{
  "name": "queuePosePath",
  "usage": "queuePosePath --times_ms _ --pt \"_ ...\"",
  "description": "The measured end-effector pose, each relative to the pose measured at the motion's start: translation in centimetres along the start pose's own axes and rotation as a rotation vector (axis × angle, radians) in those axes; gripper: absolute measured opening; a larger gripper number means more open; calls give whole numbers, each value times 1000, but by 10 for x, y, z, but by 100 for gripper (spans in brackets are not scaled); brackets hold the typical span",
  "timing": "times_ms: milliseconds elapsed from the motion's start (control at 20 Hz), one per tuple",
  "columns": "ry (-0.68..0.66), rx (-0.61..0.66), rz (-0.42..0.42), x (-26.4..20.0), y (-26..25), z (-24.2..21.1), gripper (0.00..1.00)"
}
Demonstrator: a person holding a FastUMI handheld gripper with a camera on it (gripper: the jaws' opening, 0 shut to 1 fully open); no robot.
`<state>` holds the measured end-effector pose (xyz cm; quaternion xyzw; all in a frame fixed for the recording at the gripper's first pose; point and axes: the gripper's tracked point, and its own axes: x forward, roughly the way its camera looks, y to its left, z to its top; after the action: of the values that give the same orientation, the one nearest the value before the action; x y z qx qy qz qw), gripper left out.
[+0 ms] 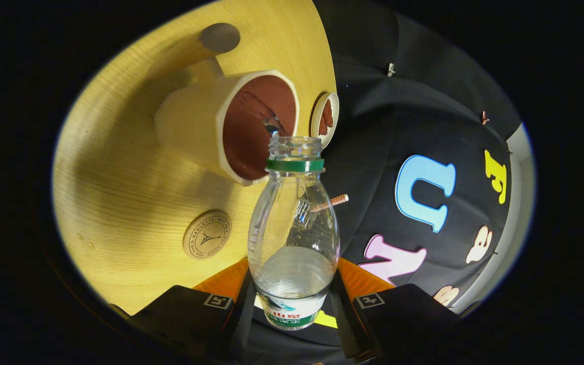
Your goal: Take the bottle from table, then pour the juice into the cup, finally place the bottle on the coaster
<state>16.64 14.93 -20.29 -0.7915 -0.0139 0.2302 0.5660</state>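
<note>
- The fingers (292, 299) are clamped on the lower body of the clear bottle (293, 238) (cap off, a little liquid inside).
- Its open mouth sits at the rim of the cream cup (206, 121), tilted toward it.
- The round coaster (207, 234) lies on the wooden counter (119, 167), beside the bottle.

Light wooden table (119, 167), cup (206, 124), round coaster (207, 234), small dish (324, 119)

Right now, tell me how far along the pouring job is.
Done: the bottle is off the table, clamped between the fingers. In hand: it is tilted with its open mouth at the rim of the cup, some liquid left inside. Left: finish pouring, then set the bottle on the coaster, which lies bare.
</note>
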Motion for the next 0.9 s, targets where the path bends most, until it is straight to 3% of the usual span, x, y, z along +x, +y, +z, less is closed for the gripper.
queuePosePath --times_ms 900 --pt "-30 -95 -13 3 -11 1 73"
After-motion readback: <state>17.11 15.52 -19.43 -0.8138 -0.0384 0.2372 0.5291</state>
